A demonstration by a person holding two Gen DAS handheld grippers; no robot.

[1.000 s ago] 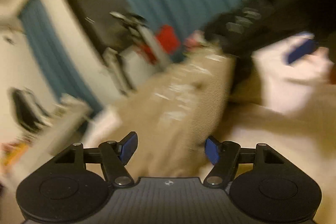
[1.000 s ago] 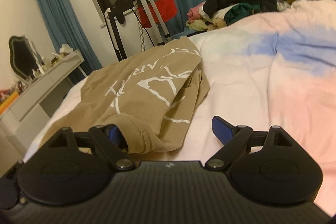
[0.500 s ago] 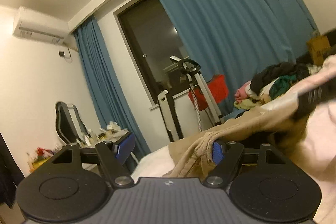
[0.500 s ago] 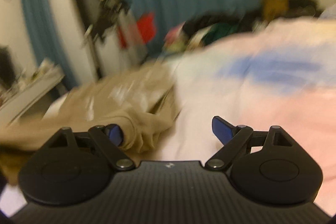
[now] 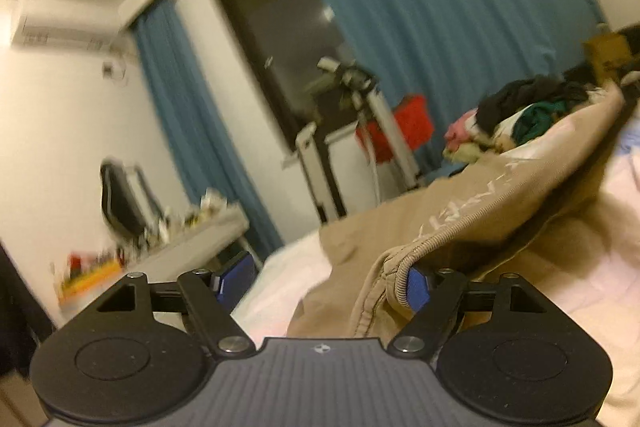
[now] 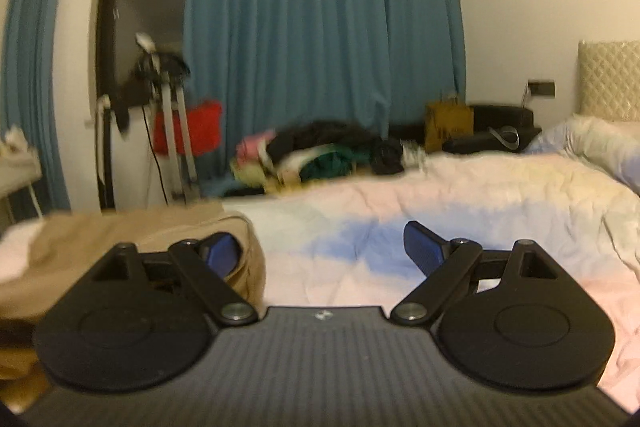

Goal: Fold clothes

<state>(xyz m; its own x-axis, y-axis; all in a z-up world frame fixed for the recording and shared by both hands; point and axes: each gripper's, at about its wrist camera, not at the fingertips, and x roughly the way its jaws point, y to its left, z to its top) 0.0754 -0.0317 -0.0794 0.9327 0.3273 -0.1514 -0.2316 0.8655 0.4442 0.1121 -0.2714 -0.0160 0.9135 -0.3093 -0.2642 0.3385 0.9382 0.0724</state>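
The tan shirt (image 5: 472, 227) with pale lettering lies on the bed (image 6: 460, 203), over its pastel pink-and-blue cover, toward the left side of the bed. In the left wrist view the left claw (image 5: 324, 283) stands wide apart, its jaws having just been opening; the shirt's ribbed collar lies between them and rests against the right blue pad (image 5: 418, 287), while the left pad is clear of the cloth. From there the shirt stretches up and away to the far right. The right claw (image 6: 320, 251) is also spread wide; a fold of the tan cloth bunches around its left pad (image 6: 222, 253), and its right pad sits over bare bedcover. A pile of mixed clothes (image 6: 316, 155) sits at the far edge of the bed, before the blue curtain (image 6: 320, 27).
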